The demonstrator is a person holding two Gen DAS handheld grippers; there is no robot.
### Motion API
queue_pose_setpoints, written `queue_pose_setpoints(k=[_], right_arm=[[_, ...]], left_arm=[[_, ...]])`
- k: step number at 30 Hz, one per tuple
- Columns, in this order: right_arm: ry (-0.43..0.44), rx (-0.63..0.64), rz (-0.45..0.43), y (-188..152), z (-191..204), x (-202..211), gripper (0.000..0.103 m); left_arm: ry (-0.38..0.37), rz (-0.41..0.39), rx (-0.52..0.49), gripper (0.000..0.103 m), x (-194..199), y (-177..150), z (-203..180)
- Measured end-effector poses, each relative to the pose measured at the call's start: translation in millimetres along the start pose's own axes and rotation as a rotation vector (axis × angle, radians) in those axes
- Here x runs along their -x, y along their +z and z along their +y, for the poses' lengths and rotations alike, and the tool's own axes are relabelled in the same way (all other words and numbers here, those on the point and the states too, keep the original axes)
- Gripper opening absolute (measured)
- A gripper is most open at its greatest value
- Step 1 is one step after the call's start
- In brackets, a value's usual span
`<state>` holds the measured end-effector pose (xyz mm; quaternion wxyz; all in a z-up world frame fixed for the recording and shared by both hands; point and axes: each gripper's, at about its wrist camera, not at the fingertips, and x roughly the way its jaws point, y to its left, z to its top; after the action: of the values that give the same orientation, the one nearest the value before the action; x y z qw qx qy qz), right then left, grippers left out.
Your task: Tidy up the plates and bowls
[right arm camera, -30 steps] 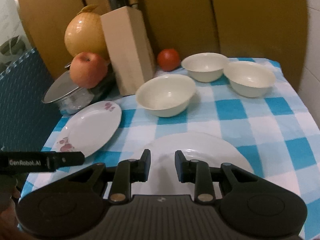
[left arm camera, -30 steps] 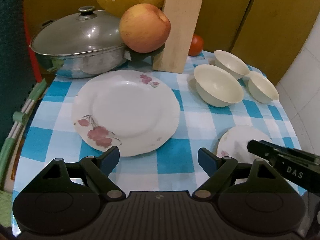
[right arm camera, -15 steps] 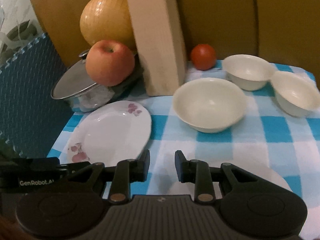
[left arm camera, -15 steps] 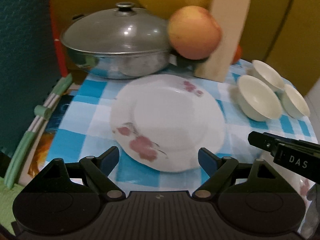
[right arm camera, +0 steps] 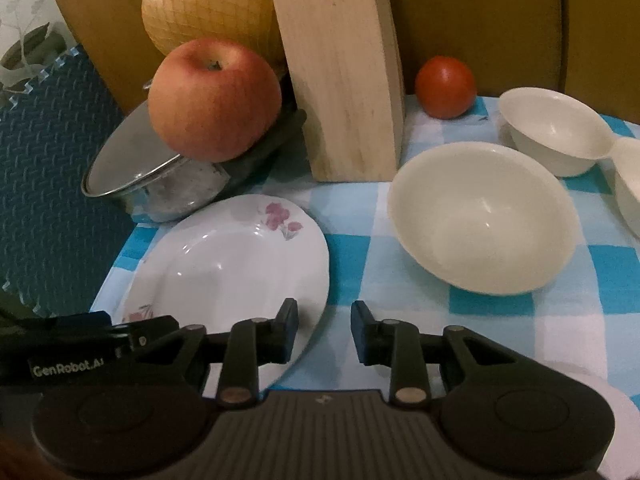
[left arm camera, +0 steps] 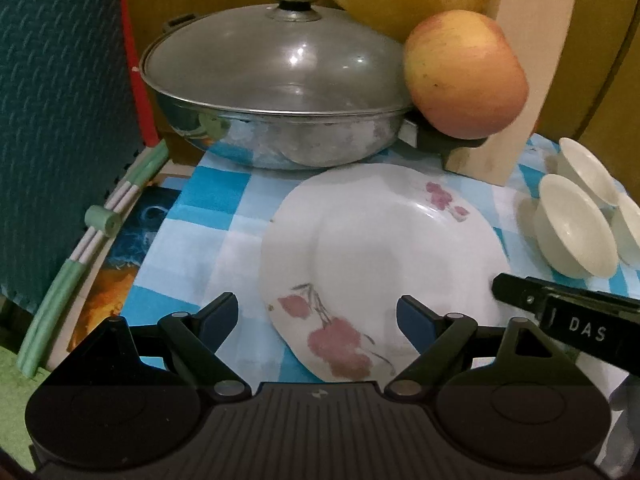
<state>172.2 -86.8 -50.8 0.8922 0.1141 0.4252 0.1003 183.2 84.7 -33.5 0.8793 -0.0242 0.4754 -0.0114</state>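
Observation:
A white flowered plate (left arm camera: 380, 256) lies on the blue checked cloth; it also shows in the right wrist view (right arm camera: 228, 264). My left gripper (left arm camera: 318, 316) is open, its fingers either side of the plate's near rim. My right gripper (right arm camera: 324, 330) is open and empty, just off the plate's right edge. A large cream bowl (right arm camera: 484, 216) stands to the right, with two smaller cream bowls (right arm camera: 552, 128) behind it; the bowls show at the right of the left wrist view (left arm camera: 572, 224). A second white plate's edge (right arm camera: 624, 412) shows at lower right.
A lidded steel wok (left arm camera: 276, 88) with an apple (left arm camera: 464, 74) on its handle stands behind the plate. A wooden knife block (right arm camera: 344, 68), a netted pomelo (right arm camera: 208, 4) and a tomato (right arm camera: 446, 86) stand at the back. A green foam mat (left arm camera: 60, 100) borders the left.
Both grippers have moved left and forward toward the flowered plate. The second small plate has slipped almost out of view under the right gripper. Both jaws stay open.

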Motion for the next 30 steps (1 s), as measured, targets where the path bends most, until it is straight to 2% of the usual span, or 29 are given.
queue_pose_setpoints(k=[6,21,30], right_arm=[[0.007,-0.016,-0.006,5,-3,-6,0.024],[0.007,-0.049,-0.014,15,-12,-11,0.024],[0.056,-0.062,-0.003,15,-14,-17,0.025]], left_arm=[[-0.021,0.03,0.03,0.09,-11,5,6],[-0.037,0.03,-0.005,0.093,-18,9,-1],[-0.056,0.024,-0.009,0.094,-22,13,-3]])
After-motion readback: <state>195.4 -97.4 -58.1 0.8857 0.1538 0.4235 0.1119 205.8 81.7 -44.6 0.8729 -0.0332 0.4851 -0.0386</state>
